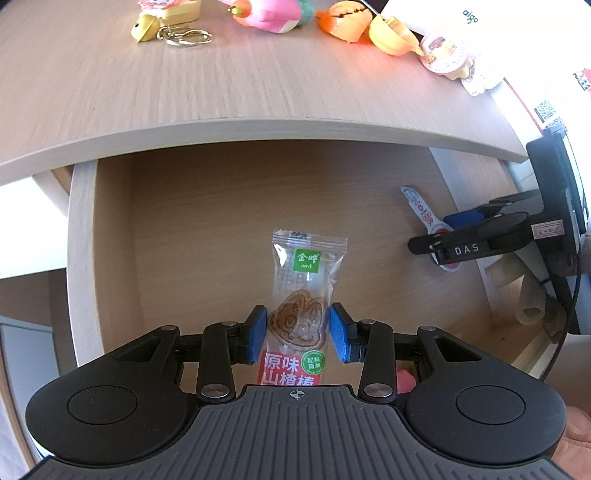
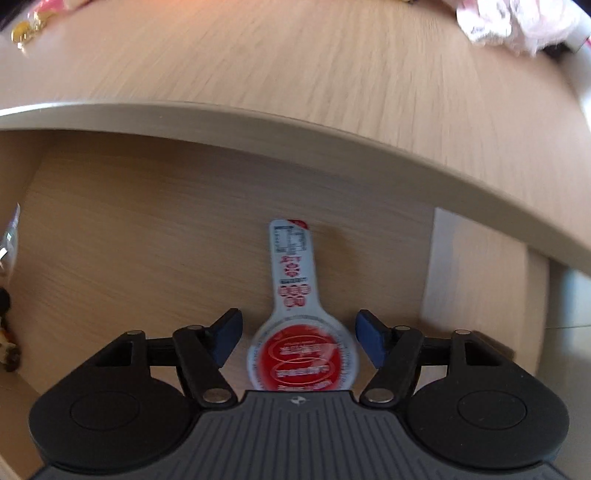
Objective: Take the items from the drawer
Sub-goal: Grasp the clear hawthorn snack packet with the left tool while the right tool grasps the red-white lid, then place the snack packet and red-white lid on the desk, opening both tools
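- The left claw (image 1: 297,328) is clenched lightly on a clear snack packet (image 1: 306,273) inside the open drawer (image 1: 79,240). Its 2 blue pads (image 1: 258,332) meet the wrapper's side edges near the lower half.
- Risk: the wrapper is thin, slick film, so I judge it could buckle or slide out between the pads on the way up.
- Risk: the tabletop (image 1: 221,85) overhangs the back of the drawer. A lift that drifts forward could knock the packet's free top end against that edge.
- The right claw (image 2: 299,339) is released. Its pads stand clear on either side of a flat, spoon-shaped sachet (image 2: 295,280) lying on the drawer floor near the right wall.
- Risk: the sachet lies flat, so closing pads may skate over it or push it along instead of gripping. The round red head is the wider part, and I cannot tell if the pads are low enough to catch it.
- Risk: both claws work in 1 drawer, and the right one sits near the drawer's right wall, so a sideways slip could bump that wall.
- Writing on the packet: a green label reads "金晔 JINYE", a red band reads "原味 山楂棒", and a green circle reads "配料简单".
- The right claw's finger shows "DAS" in the left view. Its handwritten tag is too small to read.
- A white box (image 1: 443,18) on the tabletop reads "aigo".
- The sachet's print is too blurred to read.
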Demonstrator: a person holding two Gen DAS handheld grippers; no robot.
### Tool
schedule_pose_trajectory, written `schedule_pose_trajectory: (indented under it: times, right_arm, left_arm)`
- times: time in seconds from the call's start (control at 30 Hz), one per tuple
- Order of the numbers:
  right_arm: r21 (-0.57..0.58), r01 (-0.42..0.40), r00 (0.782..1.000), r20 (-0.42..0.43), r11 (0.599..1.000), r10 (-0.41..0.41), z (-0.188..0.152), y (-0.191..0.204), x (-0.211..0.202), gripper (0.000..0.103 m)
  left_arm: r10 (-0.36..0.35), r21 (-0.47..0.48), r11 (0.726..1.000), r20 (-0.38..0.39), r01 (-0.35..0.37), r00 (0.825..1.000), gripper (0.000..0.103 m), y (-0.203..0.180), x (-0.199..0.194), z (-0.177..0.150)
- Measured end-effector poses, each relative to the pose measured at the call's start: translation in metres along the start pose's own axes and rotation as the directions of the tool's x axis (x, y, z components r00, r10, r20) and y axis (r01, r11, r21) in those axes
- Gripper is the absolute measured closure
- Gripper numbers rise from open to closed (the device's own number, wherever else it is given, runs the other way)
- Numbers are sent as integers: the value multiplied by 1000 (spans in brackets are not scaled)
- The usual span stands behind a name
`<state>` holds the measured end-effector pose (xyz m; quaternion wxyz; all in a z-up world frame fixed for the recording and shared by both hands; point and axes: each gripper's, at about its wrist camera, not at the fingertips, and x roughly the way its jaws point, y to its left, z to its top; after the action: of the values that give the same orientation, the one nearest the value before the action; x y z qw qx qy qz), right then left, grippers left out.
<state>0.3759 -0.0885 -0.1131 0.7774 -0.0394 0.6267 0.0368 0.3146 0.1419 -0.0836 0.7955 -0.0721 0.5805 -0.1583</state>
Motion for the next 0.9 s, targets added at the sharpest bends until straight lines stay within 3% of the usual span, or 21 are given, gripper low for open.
schedule_pose_trajectory:
  times: [0.1, 0.27, 0.4, 0.47, 0.53, 0.6, 0.7, 0.8, 0.83, 0.9]
  right_arm:
    - [8, -5, 1000, 3, 1000, 5, -2, 2, -6, 46]
    - [4, -25, 999, 28, 1000, 25, -19, 17, -26, 46]
    - [-16, -78, 991, 107, 997, 79, -35, 35, -70, 46]
    - [-31, -107, 977, 180, 994, 111, -39, 42, -102, 46]
    - [-52, -109, 954, 275, 993, 119, -37, 47, -140, 46]
    - [-51, -95, 921, 375, 994, 107, -28, 46, -177, 46]
    - [-30, -72, 861, 503, 997, 77, -13, 40, -226, 46]
    - [-25, -36, 802, 595, 999, 44, -1, 33, -259, 46]
    - [-22, -29, 789, 613, 999, 36, 8, 31, -263, 46]
    - [-11, -17, 777, 629, 1000, 21, 23, 34, -265, 46]
  left_arm:
    - [1, 6, 1000, -3, -1, 1000, 62, 1, -6, -3]
    - [0, 23, 1000, -5, 0, 1000, 62, -7, -8, -11]
    - [-13, 51, 999, 13, 12, 1000, 62, -18, -16, -17]
    - [-35, 60, 998, 65, 31, 997, 62, -20, -39, -14]
    - [-49, 74, 997, 147, 38, 988, 62, -21, -68, -2]
    - [-33, 73, 997, 250, 16, 968, 62, -18, -102, 20]
    - [8, 47, 998, 399, -30, 917, 62, -7, -154, 54]
    - [80, 12, 995, 485, -98, 871, 62, 7, -183, 87]
    - [98, -12, 994, 493, -106, 864, 62, 14, -186, 97]
    - [126, -81, 992, 481, -100, 867, 62, 36, -180, 113]
